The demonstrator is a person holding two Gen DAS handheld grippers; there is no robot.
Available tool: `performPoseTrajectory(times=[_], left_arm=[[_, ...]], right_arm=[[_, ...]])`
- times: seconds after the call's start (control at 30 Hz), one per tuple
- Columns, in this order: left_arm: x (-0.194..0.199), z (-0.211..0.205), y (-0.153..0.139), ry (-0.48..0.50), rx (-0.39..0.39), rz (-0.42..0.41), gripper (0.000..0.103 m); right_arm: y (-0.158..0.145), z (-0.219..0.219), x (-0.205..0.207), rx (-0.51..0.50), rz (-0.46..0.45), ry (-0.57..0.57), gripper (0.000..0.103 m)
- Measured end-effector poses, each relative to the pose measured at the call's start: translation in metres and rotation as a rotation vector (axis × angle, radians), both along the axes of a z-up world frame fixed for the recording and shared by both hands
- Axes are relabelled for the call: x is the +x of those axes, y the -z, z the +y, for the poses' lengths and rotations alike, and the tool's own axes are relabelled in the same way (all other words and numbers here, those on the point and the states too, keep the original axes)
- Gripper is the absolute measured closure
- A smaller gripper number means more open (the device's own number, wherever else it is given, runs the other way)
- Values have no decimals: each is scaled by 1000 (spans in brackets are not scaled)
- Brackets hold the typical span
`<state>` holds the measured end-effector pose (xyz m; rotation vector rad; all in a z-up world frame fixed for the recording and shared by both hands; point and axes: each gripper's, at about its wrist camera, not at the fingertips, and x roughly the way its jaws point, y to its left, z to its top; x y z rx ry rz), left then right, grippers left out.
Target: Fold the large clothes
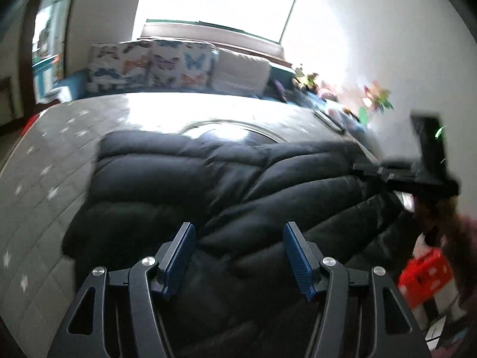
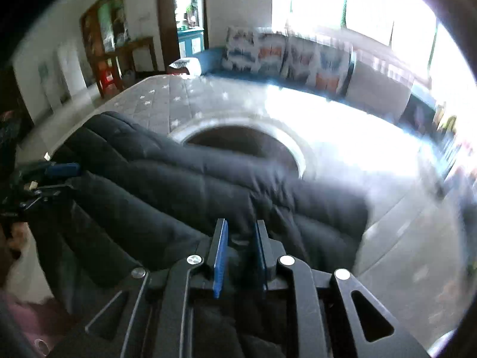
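Note:
A large black puffy jacket (image 1: 208, 173) (image 2: 179, 185) lies spread on a grey star-quilted mattress (image 1: 44, 164) (image 2: 179, 98). At its far edge is a pale-rimmed oval opening (image 2: 247, 137). My left gripper (image 1: 238, 225) hovers over the jacket's near side, open wide, with nothing between its blue pads. In the left wrist view my right gripper (image 1: 417, 176) shows blurred at the jacket's right end. Seen from its own camera, the right gripper (image 2: 241, 222) is just above the black fabric with its pads a narrow gap apart and nothing visibly pinched. The left gripper (image 2: 59, 170) appears at that view's left edge.
Butterfly-print pillows (image 1: 149, 65) (image 2: 286, 56) and a white cushion (image 1: 241, 71) line the mattress's far side under a bright window. Toys (image 1: 375, 95) sit along the right wall. A red crate (image 1: 426, 274) stands on the floor, and a wooden table (image 2: 119, 56) is beyond the bed.

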<state>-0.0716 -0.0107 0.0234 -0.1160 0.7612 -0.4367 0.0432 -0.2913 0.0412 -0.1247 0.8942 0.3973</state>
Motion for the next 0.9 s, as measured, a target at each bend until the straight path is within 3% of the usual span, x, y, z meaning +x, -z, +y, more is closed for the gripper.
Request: performPoseTrajectory(times=[0.1,0.27,0.33,0.37,0.43,0.5,0.53,0.63,0.7,0.73,0.8,0.87,0.9], left_arm=[[-14,25,-9,-74,-48,-8,38],[-22,73,-22,-211,-118,-49,37],[-20,84,-19,-259,-98,-30,33],[-19,88,-18,-293,-69,-17,28],[-19,95,-14,-333,-49,-6,27],[-20,105,-4,-311,-95,46,23],[-16,103,-1,-301,-108,73,22],[-9,105,15,-271,-158,151,22],[-7,108,20,-233,-200,164,28],[-7,104,19,-222,-197,159,42],[-6,96,12,-198,-139,138,52],[-8,86,-4,-183,-27,77,69],[-7,82,-14,-168,17,52,73]], right_arm=[[18,-16,-6,117,-29,33,83],[9,-27,-31,137,-79,95,81],[7,-39,-38,165,-96,132,78],[7,-45,-40,166,-101,150,75],[6,-57,-43,166,-114,195,67],[10,-66,-43,177,-119,220,53],[13,-71,-44,173,-107,244,36],[30,-83,-47,204,-43,264,31],[40,-92,-46,286,22,264,31],[45,-94,-44,329,57,266,31],[51,-95,-44,383,97,278,31],[51,-90,-42,434,143,273,43],[47,-87,-43,420,148,275,48]])
